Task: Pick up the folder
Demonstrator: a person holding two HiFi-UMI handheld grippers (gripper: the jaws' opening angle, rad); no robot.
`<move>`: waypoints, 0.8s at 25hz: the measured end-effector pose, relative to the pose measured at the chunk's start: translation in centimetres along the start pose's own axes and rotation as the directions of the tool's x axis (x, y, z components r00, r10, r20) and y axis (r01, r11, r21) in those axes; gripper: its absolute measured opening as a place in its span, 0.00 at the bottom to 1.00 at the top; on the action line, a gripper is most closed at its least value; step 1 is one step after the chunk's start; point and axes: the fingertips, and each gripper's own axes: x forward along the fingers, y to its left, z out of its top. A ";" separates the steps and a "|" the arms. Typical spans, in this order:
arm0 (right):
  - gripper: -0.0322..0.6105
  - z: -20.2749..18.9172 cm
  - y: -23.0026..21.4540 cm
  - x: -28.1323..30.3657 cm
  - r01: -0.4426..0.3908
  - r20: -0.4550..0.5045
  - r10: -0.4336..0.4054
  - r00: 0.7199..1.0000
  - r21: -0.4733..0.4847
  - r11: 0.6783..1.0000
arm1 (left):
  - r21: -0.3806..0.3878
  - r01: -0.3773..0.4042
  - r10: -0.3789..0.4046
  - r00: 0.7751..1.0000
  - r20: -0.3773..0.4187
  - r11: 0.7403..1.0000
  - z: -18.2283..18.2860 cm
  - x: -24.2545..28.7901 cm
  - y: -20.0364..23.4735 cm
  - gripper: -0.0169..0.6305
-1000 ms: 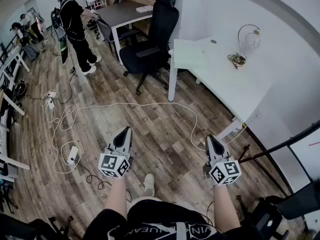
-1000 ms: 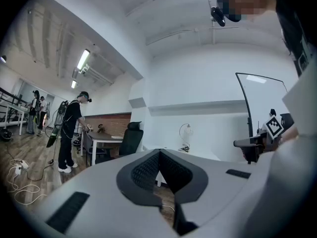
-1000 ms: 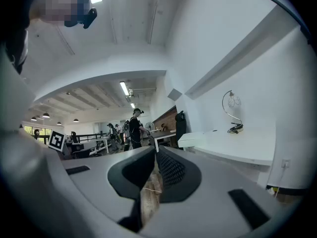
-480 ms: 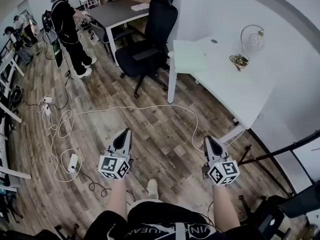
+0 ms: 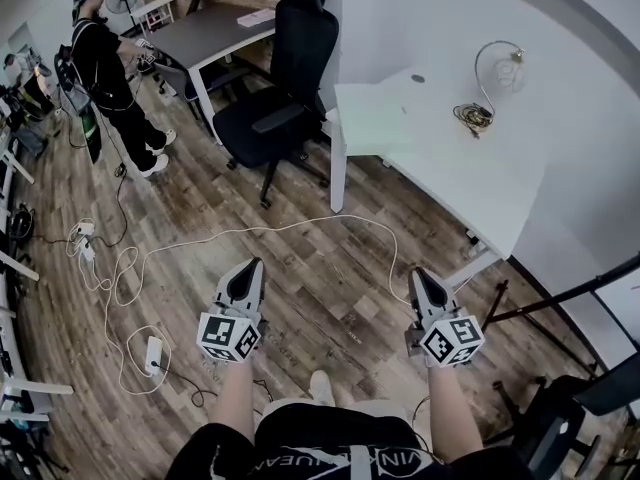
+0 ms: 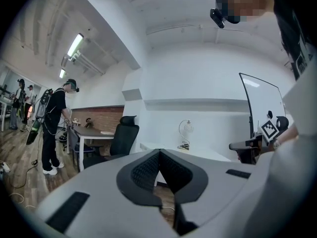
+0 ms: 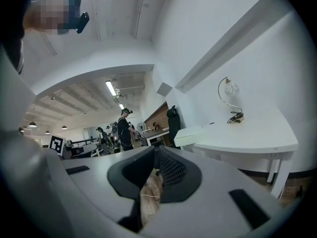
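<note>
The folder (image 5: 372, 118) is a pale, whitish-green rectangle lying flat and closed on the left end of the white bench (image 5: 470, 178). It lies far ahead, its edges along the bench's corner, nothing resting on it.

The person is wearing black, white-lettered clothing (image 5: 300, 440) and a pale shoe (image 5: 322, 388); the grey left gripper (image 5: 250, 264) at seven o'clock and the right gripper (image 5: 418, 274) at five are bearing black-and-white marker cubes (image 5: 229, 335).

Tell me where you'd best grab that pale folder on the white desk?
The folder lies flat at the corner of the desk, so probably pinch its edge nearest that corner, coming in level from the open floor side.
</note>
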 end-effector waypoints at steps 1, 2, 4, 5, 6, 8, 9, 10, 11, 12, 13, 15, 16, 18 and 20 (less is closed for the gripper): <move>0.11 0.0 0.1 0.2 -0.001 0.002 0.001 1.000 0.006 1.000 | 0.003 0.013 -0.013 1.000 -0.001 1.000 0.0 0.4 0.1 0.05; 0.11 -0.1 0.1 0.5 -0.001 0.006 0.001 1.000 0.017 1.000 | 0.005 0.024 -0.024 1.000 -0.001 1.000 0.0 0.8 0.3 0.05; 0.11 -0.2 -0.1 1.1 0.006 0.013 -0.006 1.000 0.044 0.999 | 0.006 0.036 -0.036 0.999 -0.008 0.999 -0.3 1.5 0.8 0.05; 0.11 -0.4 -0.3 1.3 0.013 0.012 -0.013 1.000 0.057 0.998 | 0.003 0.039 -0.039 0.999 -0.014 0.999 -0.6 1.8 1.0 0.05; 0.11 -0.5 -0.6 1.5 0.019 0.009 -0.020 1.000 0.067 0.998 | -0.003 0.041 -0.041 0.999 -0.020 0.999 -0.9 2.1 1.1 0.05; 0.11 -0.6 -1.3 1.9 0.026 0.009 -0.027 1.000 0.083 0.996 | -0.010 0.045 -0.045 0.999 -0.027 0.999 -1.4 2.9 1.3 0.05; 0.11 -0.6 -1.7 2.2 0.025 0.012 -0.026 1.000 0.090 0.996 | -0.011 0.047 -0.047 0.998 -0.029 0.999 -1.5 3.4 1.4 0.05; 0.11 -0.6 -2.2 2.7 0.023 0.015 -0.025 1.000 0.097 0.995 | -0.010 0.049 -0.049 0.998 -0.030 0.999 -1.7 4.0 1.5 0.05; 0.11 -0.7 -2.6 3.2 0.022 0.017 -0.024 1.000 0.103 0.994 | -0.009 0.050 -0.050 0.998 -0.031 0.999 -1.9 4.6 1.7 0.05; 0.11 -0.7 -3.1 3.9 0.021 0.019 -0.023 1.000 0.109 0.994 | -0.008 0.050 -0.050 0.998 -0.030 0.999 -2.0 5.4 1.9 0.05; 0.12 -0.7 -3.5 4.7 0.019 0.020 -0.021 1.000 0.117 0.993 | -0.007 0.051 -0.051 0.998 -0.029 0.999 -2.0 6.1 2.1 0.05; 0.19 -0.7 -4.2 6.2 0.015 0.018 -0.018 1.000 0.140 0.990 | -0.006 0.051 -0.051 0.998 -0.026 0.999 -2.1 7.5 2.5 0.05; 0.22 -0.7 -4.5 6.9 0.013 0.016 -0.016 1.000 0.150 0.989 | -0.007 0.051 -0.051 0.998 -0.024 0.999 -2.0 8.1 2.7 0.05; 0.24 -0.6 -5.0 8.4 0.003 0.009 -0.004 1.000 0.163 0.987 | -0.010 0.050 -0.051 0.999 -0.017 0.999 -1.8 9.5 3.2 0.05; 0.27 -0.3 -5.6 10.0 -0.015 0.007 0.014 1.000 0.173 0.985 | -0.015 0.049 -0.049 0.999 -0.011 0.999 -1.5 11.1 3.6 0.05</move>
